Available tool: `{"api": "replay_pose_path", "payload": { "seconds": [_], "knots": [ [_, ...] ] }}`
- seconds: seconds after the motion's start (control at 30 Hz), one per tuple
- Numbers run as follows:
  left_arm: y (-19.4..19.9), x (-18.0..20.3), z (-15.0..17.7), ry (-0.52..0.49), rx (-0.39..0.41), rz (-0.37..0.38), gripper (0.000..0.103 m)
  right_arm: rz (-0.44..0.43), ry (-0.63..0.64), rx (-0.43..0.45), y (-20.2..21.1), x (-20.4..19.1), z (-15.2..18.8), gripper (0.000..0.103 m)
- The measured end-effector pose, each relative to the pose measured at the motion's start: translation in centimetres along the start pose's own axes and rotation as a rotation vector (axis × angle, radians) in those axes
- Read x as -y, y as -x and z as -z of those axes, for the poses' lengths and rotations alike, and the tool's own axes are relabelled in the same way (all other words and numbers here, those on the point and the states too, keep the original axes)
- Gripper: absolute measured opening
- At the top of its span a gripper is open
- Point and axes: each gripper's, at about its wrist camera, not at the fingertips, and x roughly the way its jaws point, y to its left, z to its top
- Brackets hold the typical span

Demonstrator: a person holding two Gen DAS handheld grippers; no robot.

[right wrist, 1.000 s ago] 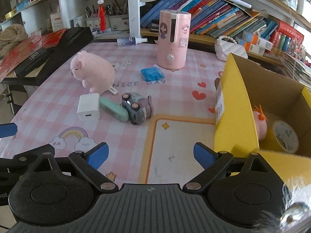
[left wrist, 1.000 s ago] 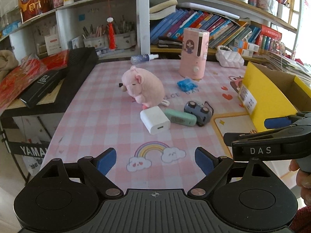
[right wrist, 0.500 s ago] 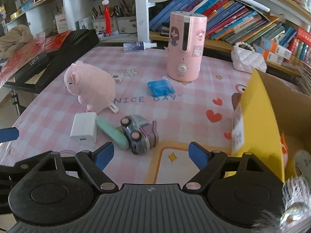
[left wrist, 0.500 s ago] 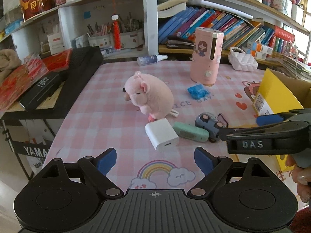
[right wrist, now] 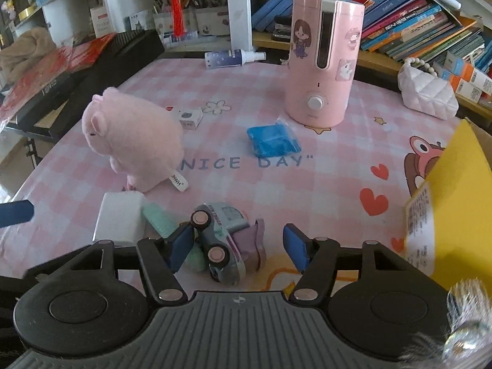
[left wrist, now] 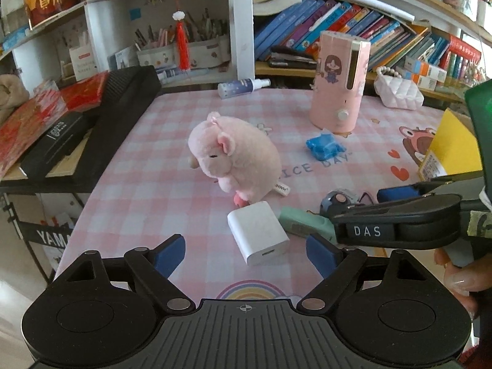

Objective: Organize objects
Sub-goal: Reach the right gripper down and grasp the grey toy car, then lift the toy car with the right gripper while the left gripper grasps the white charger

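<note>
Both tongs have come forward and lower over the worktop (right wrist: 323, 184). Right tongs (right wrist: 240, 247), spread but closing, straddle the toy car (right wrist: 221, 243), lying on its side crosswise between them. Left tongs (left wrist: 246, 253), also narrowing, frame the white charger (left wrist: 258, 236) just ahead.

My left gripper (left wrist: 246, 255) points down toward the desk (left wrist: 153, 190), jaws closing with nothing between them. My right gripper (right wrist: 238, 244), beside it, tilts down too, its jaws closing. My right hand (left wrist: 464, 276) grips its handle, fingertips showing.
</note>
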Motion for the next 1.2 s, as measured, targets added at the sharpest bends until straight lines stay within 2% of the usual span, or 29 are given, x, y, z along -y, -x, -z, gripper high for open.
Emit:
{"api": "replay_pose_path", "payload": {
  "seconds": [0.07,0.17,0.27,0.4,0.47,0.63,0.7,0.83,1.2],
  "knots": [
    [-0.7,0.1,-0.2,0.003,-0.015,0.003,0.082,-0.009,0.007,0.004,-0.4,0.1,-0.2,0.06],
    [-1.9,0.3,-0.4,0.0,-0.039,0.011,0.081,-0.028,0.001,-0.042,-1.5,0.3,-0.4,0.043],
    [-2.9,0.4,-0.5,0.011,-0.057,0.025,0.077,-0.017,-0.016,-0.05,-1.7,0.8,-0.4,0.042],
    [-4.4,0.5,-0.9,0.028,-0.078,0.025,0.069,0.017,-0.036,-0.014,-0.8,1.7,-0.6,0.042],
    [-5.2,0.4,-1.0,0.03,-0.103,0.015,0.069,0.024,-0.043,0.003,-0.3,2.0,-0.8,0.042],
    [-6.5,0.7,-0.9,0.02,-0.134,0.006,0.06,0.007,-0.038,0.043,1.4,2.1,-0.9,0.042],
    [-6.4,0.7,-0.9,0.019,-0.127,0.013,0.05,-0.001,-0.027,0.049,1.9,1.9,-0.8,0.042],
    [-5.9,0.5,-0.9,0.013,-0.132,0.021,0.043,-0.002,-0.017,0.044,2.4,1.6,-0.4,0.042],
    [-1.5,-1.1,0.5,0.068,-0.102,0.05,0.041,0.005,-0.023,0.039,4.4,1.0,0.7,0.042]
  ]
}}
